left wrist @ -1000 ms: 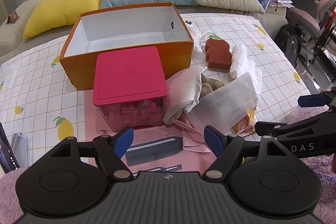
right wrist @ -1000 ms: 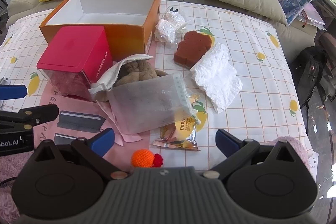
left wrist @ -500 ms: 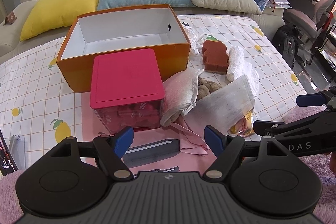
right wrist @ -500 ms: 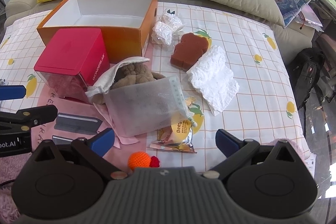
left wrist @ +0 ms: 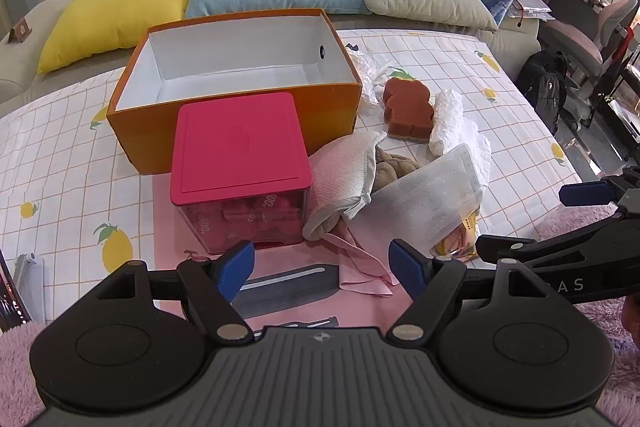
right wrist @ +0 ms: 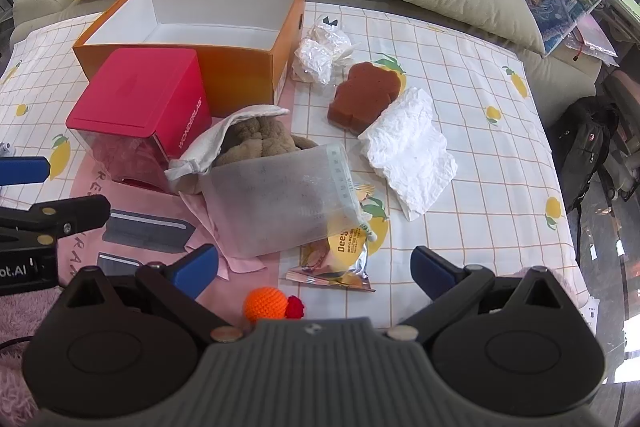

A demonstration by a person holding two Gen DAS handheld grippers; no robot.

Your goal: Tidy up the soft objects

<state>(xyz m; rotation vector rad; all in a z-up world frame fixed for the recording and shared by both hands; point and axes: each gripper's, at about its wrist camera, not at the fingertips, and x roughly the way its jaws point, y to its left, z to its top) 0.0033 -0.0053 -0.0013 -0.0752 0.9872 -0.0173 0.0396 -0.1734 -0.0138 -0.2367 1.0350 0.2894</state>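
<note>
- The right gripper [right wrist: 314,265] hangs low over the near edge of the table, jaws spread wide and holding nothing; the left gripper [left wrist: 322,265] sits beside it, equally released and empty.
- Straight ahead of both lies the heap of soft things: a brown plush toy [right wrist: 256,141] half tucked under a whitish cloth [right wrist: 224,143], with a frosted zip pouch [right wrist: 280,203] leaning against it.
- Further back and to the right are a brown sponge [right wrist: 362,95], a crumpled white paper sheet [right wrist: 408,151] touching it, and a wad of clear plastic wrap [right wrist: 320,51] just beside the box corner.
- The open orange box [right wrist: 248,67] stands behind the heap, its white inside bare as far as I can see (the obvious place for the soft items, I would guess), with a pink-lidded container [right wrist: 136,103] right in front of it.
- A small orange crochet ball [right wrist: 264,303] lies nearest of all, just below the right gripper's jaws and slightly to its left, beside a yellow snack packet [right wrist: 336,259].
- The right gripper looks the nearer one to the ball, sponge and paper; the paper's long axis runs diagonally away to the left, so a grasp across its narrow width seems easiest.
- The plush lies about midway between the two grippers, slightly favouring the left.
</note>
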